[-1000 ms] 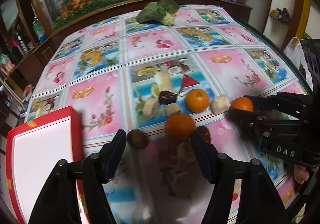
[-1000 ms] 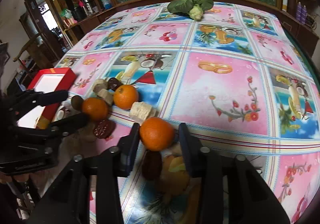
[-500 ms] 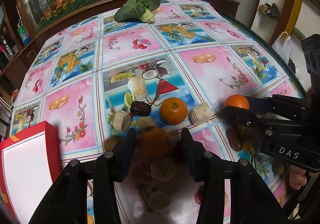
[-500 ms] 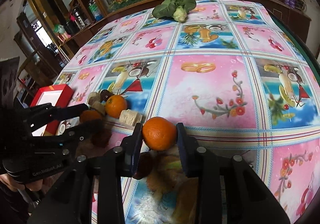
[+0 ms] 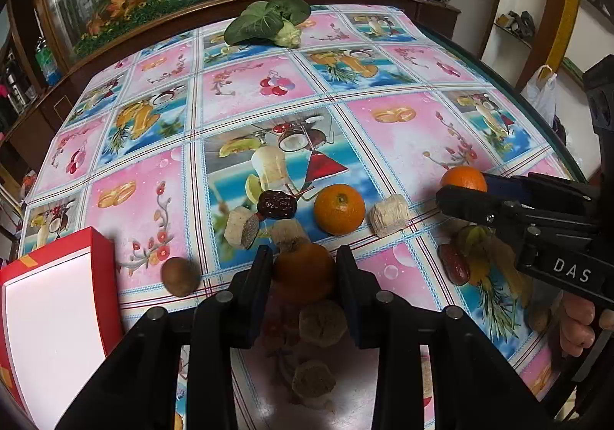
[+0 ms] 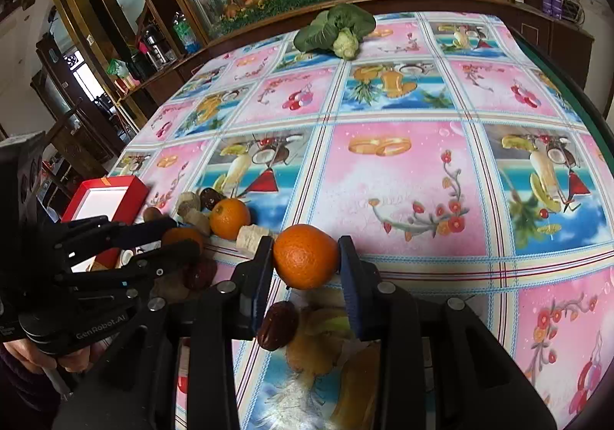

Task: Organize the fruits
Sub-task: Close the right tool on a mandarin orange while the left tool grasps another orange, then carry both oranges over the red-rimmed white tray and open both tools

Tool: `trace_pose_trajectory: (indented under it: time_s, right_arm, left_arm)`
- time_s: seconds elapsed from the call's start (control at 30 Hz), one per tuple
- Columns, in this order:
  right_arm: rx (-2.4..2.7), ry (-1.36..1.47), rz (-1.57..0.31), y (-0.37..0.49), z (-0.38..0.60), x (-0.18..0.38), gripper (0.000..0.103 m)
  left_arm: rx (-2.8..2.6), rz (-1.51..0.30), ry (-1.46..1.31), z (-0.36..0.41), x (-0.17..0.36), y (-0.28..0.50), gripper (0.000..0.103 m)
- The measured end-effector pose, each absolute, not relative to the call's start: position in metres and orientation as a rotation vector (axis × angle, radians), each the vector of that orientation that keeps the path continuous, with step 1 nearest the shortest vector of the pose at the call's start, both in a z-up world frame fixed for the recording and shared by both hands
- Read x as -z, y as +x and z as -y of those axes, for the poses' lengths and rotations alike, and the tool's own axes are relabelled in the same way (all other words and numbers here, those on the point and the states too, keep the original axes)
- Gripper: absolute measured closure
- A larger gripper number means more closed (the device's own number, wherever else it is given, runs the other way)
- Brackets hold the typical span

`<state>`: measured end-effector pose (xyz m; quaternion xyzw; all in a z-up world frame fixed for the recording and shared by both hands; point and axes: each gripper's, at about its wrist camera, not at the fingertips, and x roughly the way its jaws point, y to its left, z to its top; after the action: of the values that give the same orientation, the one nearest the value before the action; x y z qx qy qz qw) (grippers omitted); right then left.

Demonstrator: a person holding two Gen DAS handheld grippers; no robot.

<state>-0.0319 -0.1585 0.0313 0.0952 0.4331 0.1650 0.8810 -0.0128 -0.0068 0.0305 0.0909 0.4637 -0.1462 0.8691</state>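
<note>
- The red box (image 5: 50, 318) at the surface's (image 5: 403, 146) left edge shows only a white interior.
- Left tongs (image 5: 303, 272) grip an orange (image 5: 303, 270).
- Right tongs (image 6: 306, 257) grip another orange (image 6: 306, 256).

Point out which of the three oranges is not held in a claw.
The middle orange, lying free on the tablecloth between the dark date and a pale chunk. The other two sit between the left claw and the right claw.
</note>
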Motion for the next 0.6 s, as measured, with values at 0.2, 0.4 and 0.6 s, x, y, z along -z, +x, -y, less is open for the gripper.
trace_pose_trajectory:
  time_s: [0.2, 0.4, 0.6]
  right_arm:
    - [-0.353, 0.194, -0.828, -0.038, 0.158, -0.041, 0.067]
    - [-0.373, 0.159, -0.785, -0.048, 0.143, -0.048, 0.067]
    - [-0.482, 0.143, -0.791, -0.067, 0.094, -0.052, 0.067]
  left_arm:
    - [0.279, -0.914, 0.172, -0.001, -0.045, -0.026, 0.07]
    - [0.233, -0.83, 0.1, -0.035, -0.073, -0.06, 0.07]
    - [0.082, -0.766, 0.056, -0.089, -0.088, -0.098, 0.07]
